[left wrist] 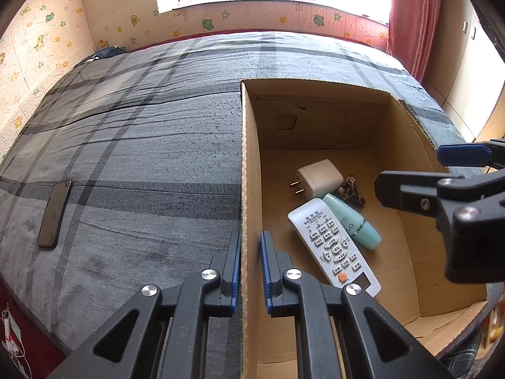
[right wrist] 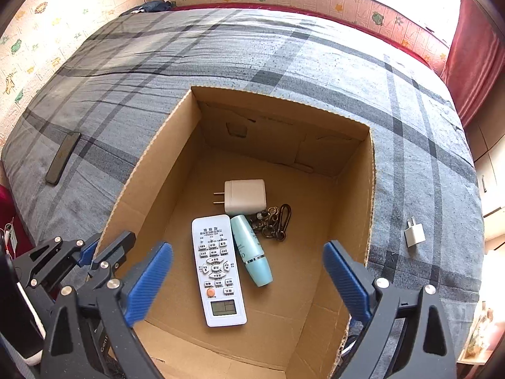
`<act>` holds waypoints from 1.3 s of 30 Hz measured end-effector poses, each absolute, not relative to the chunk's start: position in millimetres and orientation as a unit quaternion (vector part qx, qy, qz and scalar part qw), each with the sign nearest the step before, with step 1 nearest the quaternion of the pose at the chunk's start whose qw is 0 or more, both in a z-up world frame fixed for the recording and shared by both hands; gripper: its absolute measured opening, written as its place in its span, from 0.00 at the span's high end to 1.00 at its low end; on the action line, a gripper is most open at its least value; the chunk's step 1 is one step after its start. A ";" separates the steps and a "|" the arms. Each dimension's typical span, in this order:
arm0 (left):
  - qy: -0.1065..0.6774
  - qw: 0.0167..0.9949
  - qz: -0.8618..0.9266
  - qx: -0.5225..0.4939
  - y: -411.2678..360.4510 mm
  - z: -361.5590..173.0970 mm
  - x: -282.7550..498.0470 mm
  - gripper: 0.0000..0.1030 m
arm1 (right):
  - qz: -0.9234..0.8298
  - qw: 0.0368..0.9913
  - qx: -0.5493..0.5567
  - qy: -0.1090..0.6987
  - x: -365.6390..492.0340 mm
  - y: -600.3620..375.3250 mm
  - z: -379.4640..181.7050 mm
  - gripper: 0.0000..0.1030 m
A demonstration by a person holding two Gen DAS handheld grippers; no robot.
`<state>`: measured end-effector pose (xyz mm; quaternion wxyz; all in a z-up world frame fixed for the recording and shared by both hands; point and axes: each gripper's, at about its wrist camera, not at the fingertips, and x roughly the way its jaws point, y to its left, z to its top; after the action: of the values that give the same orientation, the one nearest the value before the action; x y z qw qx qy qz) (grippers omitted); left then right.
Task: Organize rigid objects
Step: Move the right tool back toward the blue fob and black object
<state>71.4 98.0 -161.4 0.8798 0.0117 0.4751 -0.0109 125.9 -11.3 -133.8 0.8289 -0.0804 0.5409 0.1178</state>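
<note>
An open cardboard box (right wrist: 356,195) stands on the plaid bed. On its floor lie a white remote (right wrist: 217,268), a teal bottle (right wrist: 251,249), a white charger (right wrist: 246,195) and a bunch of brass key clips (right wrist: 274,224). My right gripper (right wrist: 247,246) hangs open above the box with nothing between its blue pads. My left gripper (left wrist: 251,252) is shut on the box's left wall (left wrist: 251,158), one finger outside and one inside. The left wrist view shows the remote (left wrist: 334,243) just right of that wall, and the right gripper (left wrist: 413,170) at the right edge.
A dark phone (left wrist: 55,214) lies flat on the bed, left of the box. A small white plug adapter (right wrist: 414,232) lies on the bed just right of the box. Patterned walls, a window and a red curtain (right wrist: 473,57) border the bed.
</note>
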 end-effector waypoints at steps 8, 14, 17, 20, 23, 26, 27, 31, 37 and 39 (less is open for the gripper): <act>0.476 0.879 -0.010 0.013 98.2 -161.5 71.6 0.88 | 0.105 0.836 -0.048 0.536 118.3 -39.8 -116.0 0.00; 0.476 0.879 -0.010 0.013 98.4 -161.9 71.3 0.88 | 0.086 0.844 -0.037 0.528 111.0 -69.6 -105.2 0.00; 0.476 0.879 -0.009 0.014 98.2 -161.8 71.0 0.88 | 0.076 0.847 -0.034 0.524 107.1 -85.5 -99.7 0.00; 0.476 0.879 -0.009 0.015 97.9 -161.3 71.0 0.88 | 0.064 0.850 -0.033 0.522 103.5 -100.6 -96.5 0.00; 0.476 0.879 -0.009 0.015 97.5 -161.4 71.0 0.88 | 0.056 0.851 -0.032 0.521 98.0 -115.0 -96.7 0.00; 0.477 0.879 -0.008 0.014 97.2 -161.5 71.7 0.88 | 0.046 0.851 -0.034 0.523 92.1 -128.3 -99.9 0.00; 0.477 0.879 -0.008 0.014 97.2 -161.4 71.8 0.88 | 0.043 0.851 -0.034 0.523 90.0 -132.6 -101.1 0.00; 0.477 0.879 -0.008 0.014 97.3 -161.4 71.9 0.88 | 0.030 0.848 -0.031 0.528 82.9 -149.5 -108.1 0.00; 0.477 0.879 -0.007 0.013 97.9 -160.7 71.8 0.88 | 0.020 0.848 -0.014 0.530 71.4 -171.4 -120.3 0.00; 0.476 0.879 -0.007 0.012 98.3 -160.5 71.6 0.88 | 0.017 0.848 -0.010 0.530 66.3 -177.1 -127.5 0.00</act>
<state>71.6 98.3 -160.5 0.8792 0.0125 0.4763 -0.0066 66.3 -177.1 -127.5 0.8477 -0.0103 0.5301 0.0165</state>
